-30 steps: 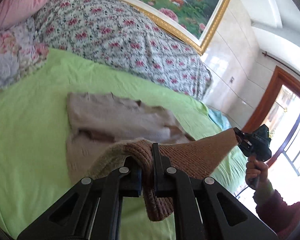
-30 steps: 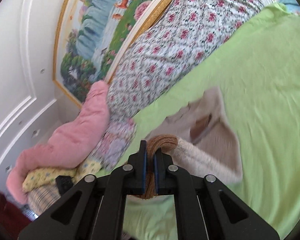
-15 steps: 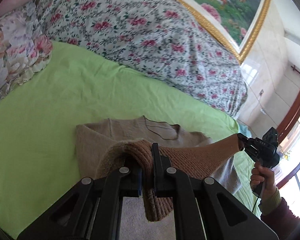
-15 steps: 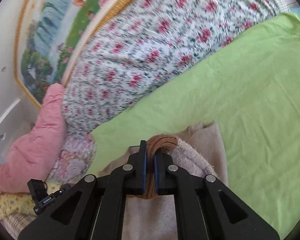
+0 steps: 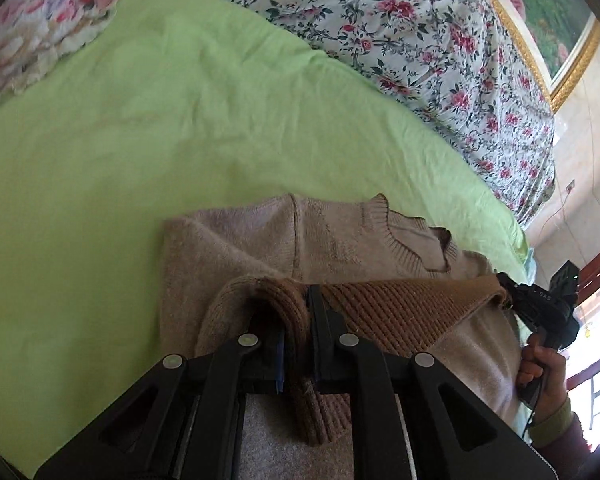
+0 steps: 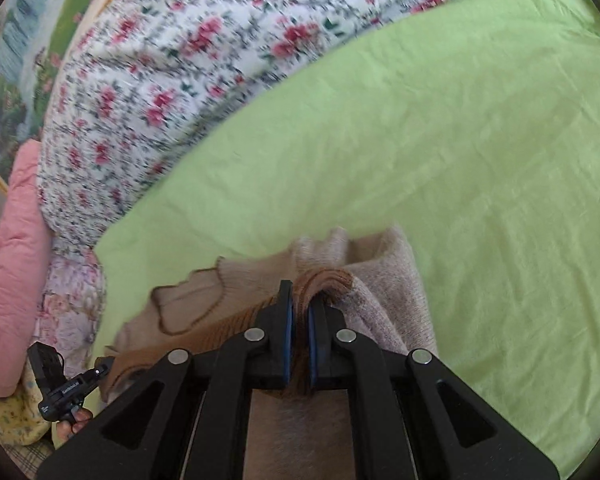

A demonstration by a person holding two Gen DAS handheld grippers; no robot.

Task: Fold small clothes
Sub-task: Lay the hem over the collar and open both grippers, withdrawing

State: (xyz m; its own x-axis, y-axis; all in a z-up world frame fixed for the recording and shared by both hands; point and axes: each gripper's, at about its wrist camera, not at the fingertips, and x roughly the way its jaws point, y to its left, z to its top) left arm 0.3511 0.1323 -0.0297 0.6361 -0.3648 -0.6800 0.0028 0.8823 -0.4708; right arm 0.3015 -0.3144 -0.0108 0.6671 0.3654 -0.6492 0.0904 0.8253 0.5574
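A beige knit sweater point(image 5: 268, 240) lies on the green sheet with its collar point(image 5: 416, 240) toward the floral quilt. Its brown ribbed hem point(image 5: 400, 308) is stretched between both grippers and held low over the sweater's body. My left gripper point(image 5: 296, 308) pinches one hem corner; its jaws are opening, and the knit is still between the pads. My right gripper point(image 6: 300, 304) is shut on the other hem corner point(image 6: 324, 280). In the left wrist view the right gripper point(image 5: 508, 298) shows at the right, a hand on its handle. The left gripper point(image 6: 100, 372) shows at the lower left of the right wrist view.
The green bed sheet point(image 5: 160, 120) spreads around the sweater. A rolled floral quilt point(image 5: 420, 40) lies beyond it, under a gold-framed painting point(image 5: 564, 40). A floral pillow point(image 5: 40, 28) and pink bedding point(image 6: 8, 264) lie to the left. A wood-framed window point(image 5: 596, 280) is on the right.
Both grippers have carried the hem forward and down over the sweater, toward its collar. The lower half now lies doubled over the body, and the collar is nearer in view.
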